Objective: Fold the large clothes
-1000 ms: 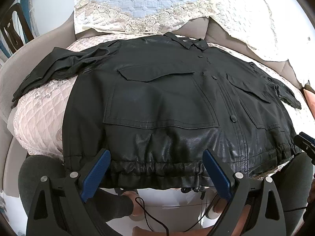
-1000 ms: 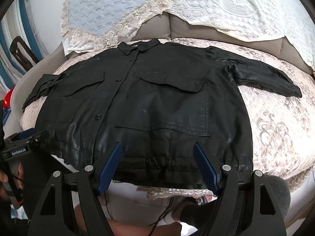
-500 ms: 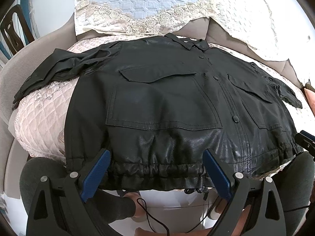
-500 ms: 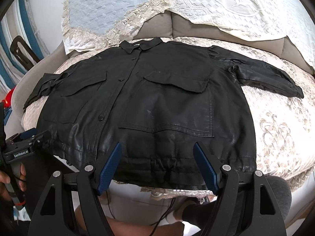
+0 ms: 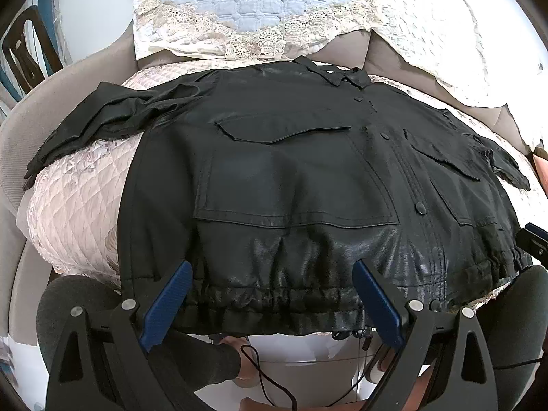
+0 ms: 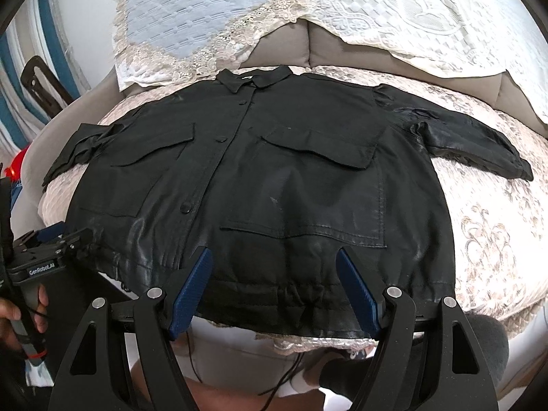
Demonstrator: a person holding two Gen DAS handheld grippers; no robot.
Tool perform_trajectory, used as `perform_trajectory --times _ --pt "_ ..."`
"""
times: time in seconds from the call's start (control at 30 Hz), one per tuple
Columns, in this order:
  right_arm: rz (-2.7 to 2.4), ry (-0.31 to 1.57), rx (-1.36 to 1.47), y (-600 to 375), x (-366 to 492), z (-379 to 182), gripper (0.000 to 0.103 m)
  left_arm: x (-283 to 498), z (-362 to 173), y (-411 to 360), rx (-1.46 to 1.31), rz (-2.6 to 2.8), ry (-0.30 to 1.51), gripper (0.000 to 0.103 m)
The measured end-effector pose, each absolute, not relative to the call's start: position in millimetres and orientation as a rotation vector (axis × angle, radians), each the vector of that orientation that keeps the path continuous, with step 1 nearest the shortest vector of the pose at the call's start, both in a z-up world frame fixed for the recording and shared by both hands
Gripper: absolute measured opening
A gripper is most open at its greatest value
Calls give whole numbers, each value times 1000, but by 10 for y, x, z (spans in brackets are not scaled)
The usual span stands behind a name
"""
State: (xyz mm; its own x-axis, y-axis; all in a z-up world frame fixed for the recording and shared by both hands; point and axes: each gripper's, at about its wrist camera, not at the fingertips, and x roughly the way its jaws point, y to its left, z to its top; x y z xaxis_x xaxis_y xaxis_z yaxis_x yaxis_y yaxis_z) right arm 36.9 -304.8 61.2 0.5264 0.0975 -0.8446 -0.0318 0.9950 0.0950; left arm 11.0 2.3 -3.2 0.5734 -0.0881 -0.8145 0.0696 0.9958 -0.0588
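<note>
Black leather jacket (image 6: 274, 171) lies flat, unfolded, apparently buttoned; left gripper (image 5: 270, 303) and right gripper (image 6: 274, 294) spread empty, lower frame

Not much is different. In the right wrist view the black jacket (image 6: 274, 171) now sits a little more to the right and a little lower. Its collar (image 6: 255, 78) has slid right, and the end of the long sleeve (image 6: 513, 171) is lower too. The hem (image 6: 274, 294) comes down a bit further between the right gripper's (image 6: 274, 257) jaws. In the left wrist view the hem (image 5: 274, 304) also sits a tiny bit lower.
</note>
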Motion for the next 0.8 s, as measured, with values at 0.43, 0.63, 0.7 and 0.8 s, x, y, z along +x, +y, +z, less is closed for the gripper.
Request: perform_trajectory --times 0.43,0.63,0.7,0.8 --pt "96 1021 66 -2933 498 572 75 237 -19 126 -53 -115 949 96" --pt "128 1016 40 -2808 634 562 75 494 74 422 -82 -45 907 96" --pt "142 1013 27 -2756 687 564 75 620 87 608 -108 -1 908 96" --pt "157 1008 14 -2698 739 572 75 807 135 941 -132 80 895 94"
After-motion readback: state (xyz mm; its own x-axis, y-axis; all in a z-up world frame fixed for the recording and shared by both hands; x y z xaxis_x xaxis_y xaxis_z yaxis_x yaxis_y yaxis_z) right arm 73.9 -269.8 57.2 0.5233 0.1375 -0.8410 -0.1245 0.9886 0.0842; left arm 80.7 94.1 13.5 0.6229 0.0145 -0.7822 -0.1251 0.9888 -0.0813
